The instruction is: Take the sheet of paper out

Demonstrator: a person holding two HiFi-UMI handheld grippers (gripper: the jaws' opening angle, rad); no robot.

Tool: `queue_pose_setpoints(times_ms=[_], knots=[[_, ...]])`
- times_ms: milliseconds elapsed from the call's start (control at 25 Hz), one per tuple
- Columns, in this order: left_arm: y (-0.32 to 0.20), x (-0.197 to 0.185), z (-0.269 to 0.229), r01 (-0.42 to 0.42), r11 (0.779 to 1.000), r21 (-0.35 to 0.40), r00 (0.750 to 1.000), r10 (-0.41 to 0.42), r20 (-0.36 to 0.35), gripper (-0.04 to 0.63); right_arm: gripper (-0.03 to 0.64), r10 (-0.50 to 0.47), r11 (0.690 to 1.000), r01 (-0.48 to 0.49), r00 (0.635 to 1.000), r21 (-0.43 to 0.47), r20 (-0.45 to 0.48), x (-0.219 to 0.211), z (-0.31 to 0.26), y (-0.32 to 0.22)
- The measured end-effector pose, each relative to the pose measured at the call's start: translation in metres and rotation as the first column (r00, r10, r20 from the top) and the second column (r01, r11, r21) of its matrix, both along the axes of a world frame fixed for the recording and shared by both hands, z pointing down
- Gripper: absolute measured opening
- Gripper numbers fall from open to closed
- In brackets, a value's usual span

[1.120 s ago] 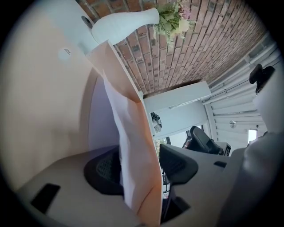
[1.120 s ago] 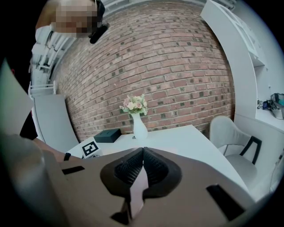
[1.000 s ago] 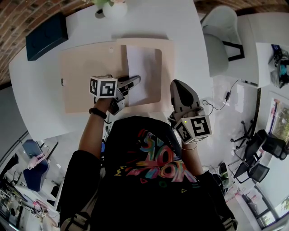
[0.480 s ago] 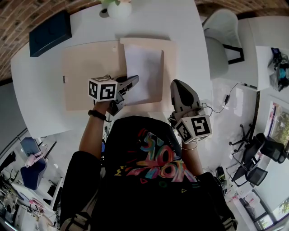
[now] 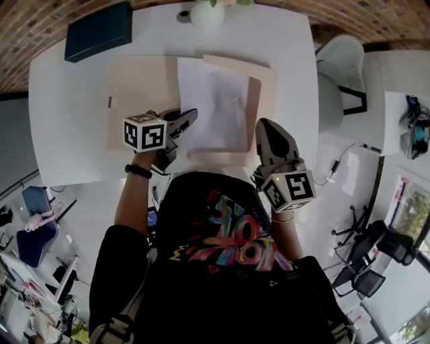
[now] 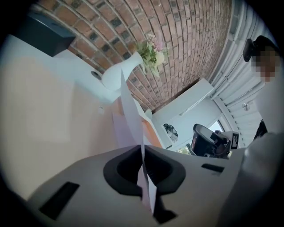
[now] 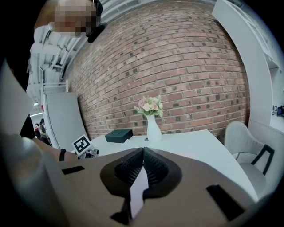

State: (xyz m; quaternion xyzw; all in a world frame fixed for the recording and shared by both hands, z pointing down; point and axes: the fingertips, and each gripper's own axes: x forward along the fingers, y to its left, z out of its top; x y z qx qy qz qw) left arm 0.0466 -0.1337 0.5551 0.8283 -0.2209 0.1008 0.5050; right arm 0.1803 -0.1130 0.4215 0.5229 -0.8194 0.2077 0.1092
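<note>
Brick wall (image 7: 186, 66) backs the far edge of a white worktop (image 5: 67, 101). A vase (image 5: 207, 13) of flowers stands at the middle of that edge and a dark box (image 5: 99, 30) sits toward the far left corner. A beige folder (image 5: 138, 91) lies open across the middle of the worktop. The sheet of paper (image 5: 215, 101) lies on the folder's right half, its right margin apparently tucked under a flap that stands up a little.

The left tool (image 5: 189, 115) is clamped on the sheet's near left margin. Its own view shows the paper edge-on, nipped between the pads and rising away toward the vase. The right tool (image 5: 263, 125) sits at the folder's near right corner with its jaws closed together. A pale strip shows low between them, and I cannot tell whether that is a pinched edge or only the surface beneath.

The step in hand looks like drawing the sheet clear of the flap. It should go best as a low, steady pull toward the left edge of the worktop, kept in the plane of the paper so it slides instead of buckling. A one-corner grip will tend to twist thin paper and could crease or tear it at the pads, so the pull should stay straight. The right tool would serve best by pinning the folder near its corner so it does not ride along, and the sheet should be lifted only once its right margin is free
</note>
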Motion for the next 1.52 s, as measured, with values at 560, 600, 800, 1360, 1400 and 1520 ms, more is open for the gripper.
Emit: queue_pose_setpoints(times_ms=[560,600,800,1360,1400,1520], knots=[[0.008,-0.104,-0.044,0.223,0.965,0.136,0.971,-0.232,0.056,0.023,0.020,-0.146,0.987,0.146,0.989,0.067,-0.004,-0.057,-0.023,-0.012],[0.008,-0.109,-0.049,0.236,0.960,0.151,0.967,-0.247,0.057,0.023,0.020,-0.153,0.986,0.153,0.988,0.072,-0.003,-0.061,-0.025,-0.012],[0.007,-0.128,-0.080,0.279,0.926,0.256,0.949,-0.307,0.074,0.023,0.020,-0.174,0.979,0.174,0.985,0.104,0.000,-0.076,-0.037,-0.015],[0.002,-0.113,-0.185,0.324,0.753,0.572,0.910,-0.413,0.029,0.023,0.020,-0.118,0.972,0.117,0.993,0.201,-0.006,-0.069,-0.078,-0.015],[0.002,-0.109,-0.192,0.313,0.738,0.598,0.911,-0.411,0.031,0.023,0.020,-0.111,0.972,0.111,0.994,0.206,-0.008,-0.066,-0.081,-0.015],[0.004,-0.093,-0.207,0.270,0.688,0.674,0.914,-0.402,0.045,0.023,0.020,-0.090,0.973,0.091,0.996,0.213,-0.013,-0.054,-0.084,-0.014]])
